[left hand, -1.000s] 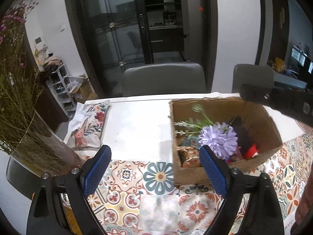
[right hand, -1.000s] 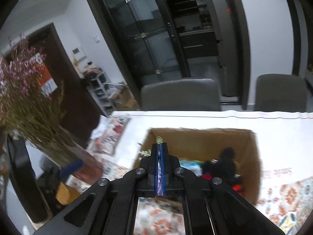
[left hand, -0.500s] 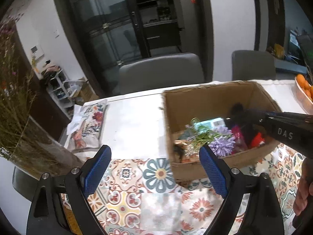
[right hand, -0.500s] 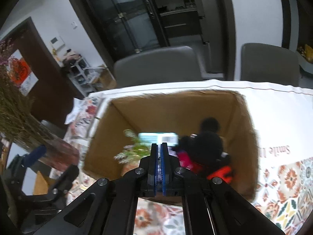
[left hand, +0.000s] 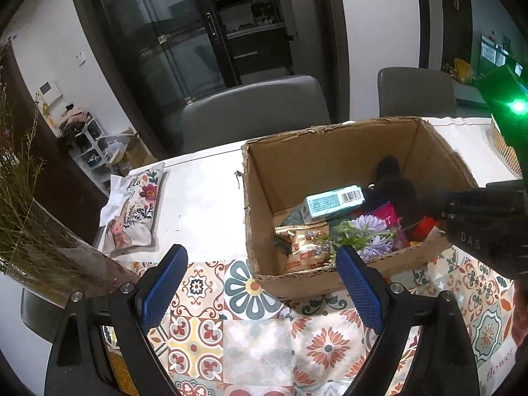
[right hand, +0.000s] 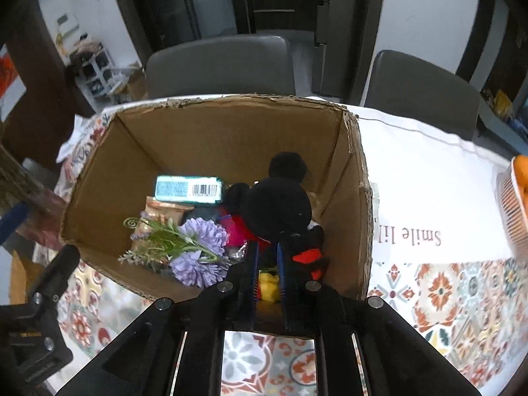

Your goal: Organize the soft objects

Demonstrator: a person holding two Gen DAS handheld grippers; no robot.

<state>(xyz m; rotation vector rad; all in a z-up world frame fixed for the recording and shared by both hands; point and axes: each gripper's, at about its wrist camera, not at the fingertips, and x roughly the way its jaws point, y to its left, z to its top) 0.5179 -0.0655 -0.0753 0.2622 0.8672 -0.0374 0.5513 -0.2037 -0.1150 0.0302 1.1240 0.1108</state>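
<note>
Right claw [right hand: 266, 264] slightly parted inside box [right hand: 358, 198], beside black plush [right hand: 280, 204], gripping nothing. Left claw [left hand: 260, 283] wide open, empty, above surface [left hand: 204, 204].

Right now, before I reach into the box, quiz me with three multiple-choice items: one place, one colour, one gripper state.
1. Relative to the cardboard box, the floral pillow lies: A inside it; B beside it on the table; C on a chair.
2. The artificial flower has blooms that are: A red; B purple; C white.
3. The left gripper is: A open, empty; B shut on the flower; C shut on the pillow.
Answers: B, it lies flat outside the box; B, lilac petals show in both views; A, its jaws stand wide apart with nothing between.
</note>
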